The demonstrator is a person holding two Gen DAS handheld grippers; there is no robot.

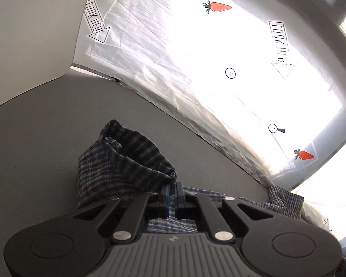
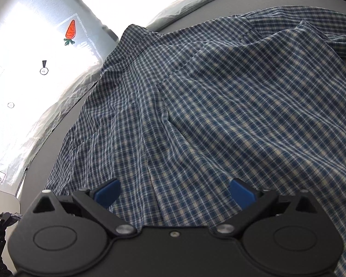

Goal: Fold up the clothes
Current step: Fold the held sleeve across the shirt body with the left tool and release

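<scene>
My left hand-held gripper (image 1: pixel 172 190) is clenched on a fold of the checked shirt (image 1: pixel 126 161), which rises toward 11 o'clock from it. My right hand-held gripper (image 2: pixel 174 190) is released, hovering above the shirt spread on the grey surface (image 1: pixel 46 115).

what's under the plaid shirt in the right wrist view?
The plaid shirt lies spread on the grey table, which shows along the shirt's left edge. Anything else beneath is covered by the fabric. The open right claw hovers over the shirt's near hem.
</scene>
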